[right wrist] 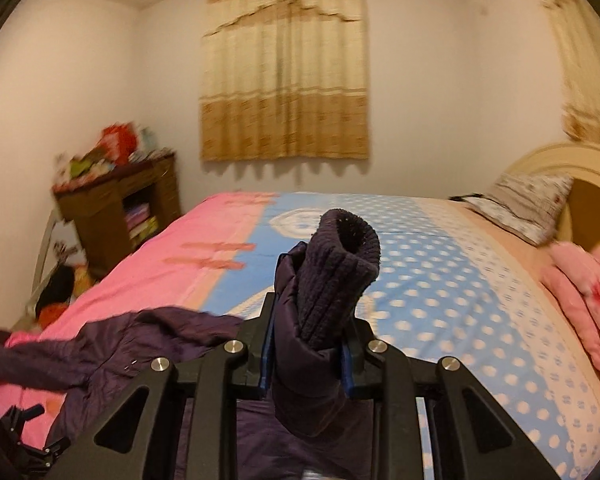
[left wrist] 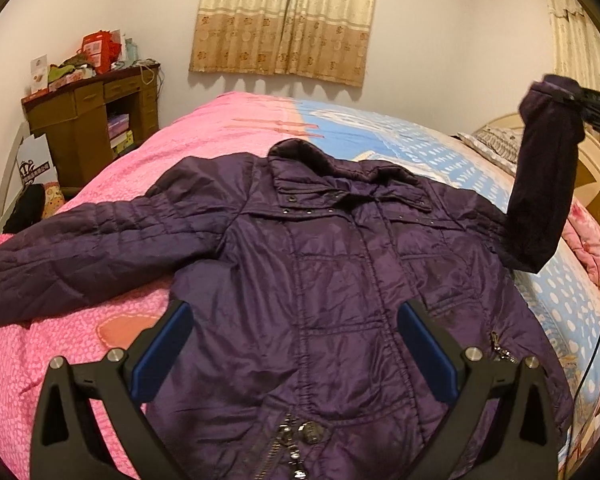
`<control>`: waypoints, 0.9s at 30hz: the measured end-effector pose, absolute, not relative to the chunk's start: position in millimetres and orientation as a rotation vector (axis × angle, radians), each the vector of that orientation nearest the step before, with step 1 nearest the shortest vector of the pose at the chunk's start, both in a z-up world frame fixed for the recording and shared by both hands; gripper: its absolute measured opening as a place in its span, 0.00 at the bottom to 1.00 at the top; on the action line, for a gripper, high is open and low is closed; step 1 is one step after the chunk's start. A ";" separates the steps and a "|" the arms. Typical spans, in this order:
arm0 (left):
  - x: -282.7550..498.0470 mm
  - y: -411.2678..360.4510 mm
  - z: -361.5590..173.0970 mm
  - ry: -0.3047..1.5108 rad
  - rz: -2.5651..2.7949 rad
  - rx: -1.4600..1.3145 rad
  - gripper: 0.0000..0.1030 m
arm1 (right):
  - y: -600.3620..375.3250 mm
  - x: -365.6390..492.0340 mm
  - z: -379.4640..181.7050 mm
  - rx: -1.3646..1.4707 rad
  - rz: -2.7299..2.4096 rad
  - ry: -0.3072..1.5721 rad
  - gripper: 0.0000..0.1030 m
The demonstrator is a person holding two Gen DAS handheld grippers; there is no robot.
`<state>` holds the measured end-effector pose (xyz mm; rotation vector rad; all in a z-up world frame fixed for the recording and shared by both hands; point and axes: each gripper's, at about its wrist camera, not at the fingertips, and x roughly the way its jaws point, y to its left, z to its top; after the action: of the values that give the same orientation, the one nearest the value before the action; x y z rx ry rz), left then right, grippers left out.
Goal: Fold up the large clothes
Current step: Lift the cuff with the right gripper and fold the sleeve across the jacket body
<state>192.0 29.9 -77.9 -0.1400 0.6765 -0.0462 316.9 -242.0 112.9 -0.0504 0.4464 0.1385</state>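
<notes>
A dark purple quilted jacket lies front up on the bed, collar toward the far wall, one sleeve spread out to the left. My left gripper is open and empty, hovering over the jacket's lower front, blue pads wide apart. My right gripper is shut on the jacket's other sleeve near its ribbed knit cuff, lifted above the bed. In the left wrist view the raised sleeve hangs at the right from the right gripper.
The bed has a pink and blue dotted cover. A pillow and a pink quilt lie by the headboard at right. A cluttered wooden desk stands at left by the wall. Curtains hang behind.
</notes>
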 end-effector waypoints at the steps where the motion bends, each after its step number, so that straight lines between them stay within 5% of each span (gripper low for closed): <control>1: 191.3 32.9 -78.5 0.676 -0.045 -0.147 1.00 | -224.9 318.7 109.3 -0.063 0.161 0.453 0.25; 17: 182.5 73.6 -82.5 0.685 0.025 -0.170 1.00 | 9.0 349.1 -49.3 -0.114 0.507 0.684 0.19; 21: 185.3 79.6 -81.7 0.694 0.034 -0.166 1.00 | 36.8 360.0 -111.2 -0.089 0.609 0.892 0.32; 23: 186.4 82.5 -78.8 0.692 0.039 -0.156 1.00 | 35.5 348.3 -113.7 -0.106 0.650 0.870 0.55; 27: 193.6 84.3 -68.0 0.670 0.052 -0.114 1.00 | 13.4 320.4 -85.0 -0.140 0.659 0.786 0.64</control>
<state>193.6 84.3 -68.0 -0.1144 0.6701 0.0524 320.4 13.4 -85.0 -0.1398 0.7863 0.6589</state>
